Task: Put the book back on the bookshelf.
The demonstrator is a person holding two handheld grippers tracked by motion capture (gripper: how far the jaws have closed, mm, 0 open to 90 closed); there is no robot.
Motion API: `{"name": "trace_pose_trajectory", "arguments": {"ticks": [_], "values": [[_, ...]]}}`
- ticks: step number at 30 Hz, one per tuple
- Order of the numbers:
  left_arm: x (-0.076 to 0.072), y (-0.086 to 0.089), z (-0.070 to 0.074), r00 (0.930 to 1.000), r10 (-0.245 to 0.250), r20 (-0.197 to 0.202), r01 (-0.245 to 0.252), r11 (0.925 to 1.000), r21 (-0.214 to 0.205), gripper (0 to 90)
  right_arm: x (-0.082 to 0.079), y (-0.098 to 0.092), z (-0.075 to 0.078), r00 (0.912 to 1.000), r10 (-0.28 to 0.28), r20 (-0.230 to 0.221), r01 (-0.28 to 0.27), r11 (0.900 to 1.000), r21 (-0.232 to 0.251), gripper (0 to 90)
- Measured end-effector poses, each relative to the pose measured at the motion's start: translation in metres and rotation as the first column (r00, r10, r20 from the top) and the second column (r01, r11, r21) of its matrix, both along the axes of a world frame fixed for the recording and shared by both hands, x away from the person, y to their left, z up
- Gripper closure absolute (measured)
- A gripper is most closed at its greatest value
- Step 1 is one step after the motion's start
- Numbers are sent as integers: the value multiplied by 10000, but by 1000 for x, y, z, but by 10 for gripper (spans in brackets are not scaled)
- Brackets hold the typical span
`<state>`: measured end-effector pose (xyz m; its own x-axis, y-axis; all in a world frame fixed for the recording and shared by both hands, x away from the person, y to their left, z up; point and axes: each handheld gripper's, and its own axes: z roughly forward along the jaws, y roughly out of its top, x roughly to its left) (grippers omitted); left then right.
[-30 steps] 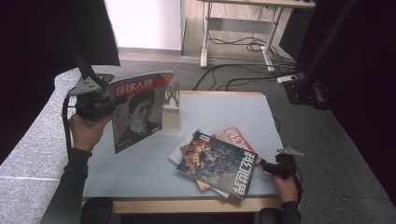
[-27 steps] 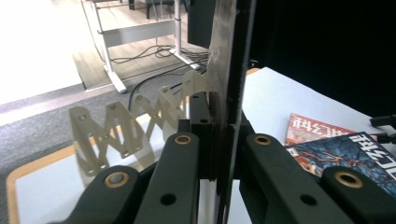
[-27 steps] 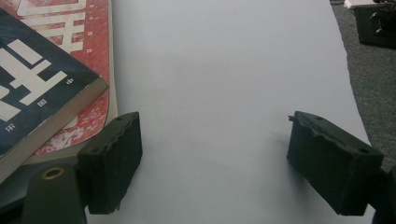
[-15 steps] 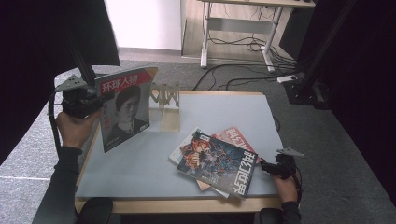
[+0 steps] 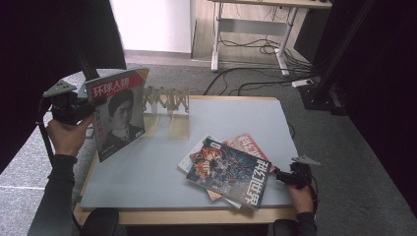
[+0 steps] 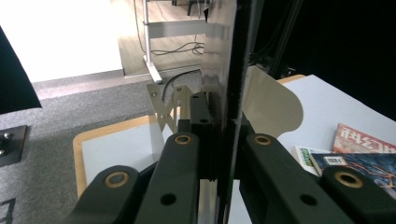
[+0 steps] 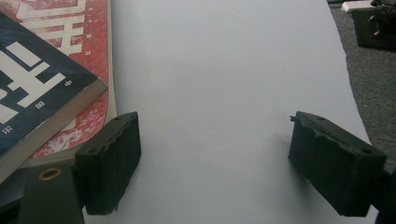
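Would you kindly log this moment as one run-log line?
left gripper: shut on portrait magazine, held upright beside wooden rack | right gripper: open, empty, over table | magazine stack: flat on table

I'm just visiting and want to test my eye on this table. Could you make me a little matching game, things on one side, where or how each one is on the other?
Things:
1. portrait magazine
2. dark-covered magazine
3. wooden rack
4. right gripper

States:
a. open, holding nothing
b. held upright off the table
c. stands at the table's far edge
d. top of the flat pile

Pairs: 1-b, 2-d, 3-c, 4-a
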<state>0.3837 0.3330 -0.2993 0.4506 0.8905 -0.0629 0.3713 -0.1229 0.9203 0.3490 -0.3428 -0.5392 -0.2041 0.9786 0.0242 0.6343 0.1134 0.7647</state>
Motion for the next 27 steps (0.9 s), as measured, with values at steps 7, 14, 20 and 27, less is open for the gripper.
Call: {"name": "trace_pose_trajectory", "arguments": {"ticks": [7, 14, 20, 27], "values": [[10, -4, -6, 9999, 145, 21, -145, 9998, -132, 868, 0, 0, 0, 10000, 8, 9, -8, 10000, 1, 158], [23, -10, -9, 9995, 297, 99, -295, 9993, -212, 868, 0, 0, 0, 10000, 8, 25, -8, 10000, 5, 158], [35, -14, -11, 9984, 507, 233, -500, 9983, -311, 868, 0, 0, 0, 10000, 13, 29, -13, 10000, 8, 158], [48, -16, -17, 9961, 769, 423, -750, 9962, -449, 868, 0, 0, 0, 10000, 10, 34, -10, 10000, 6, 158]]}}
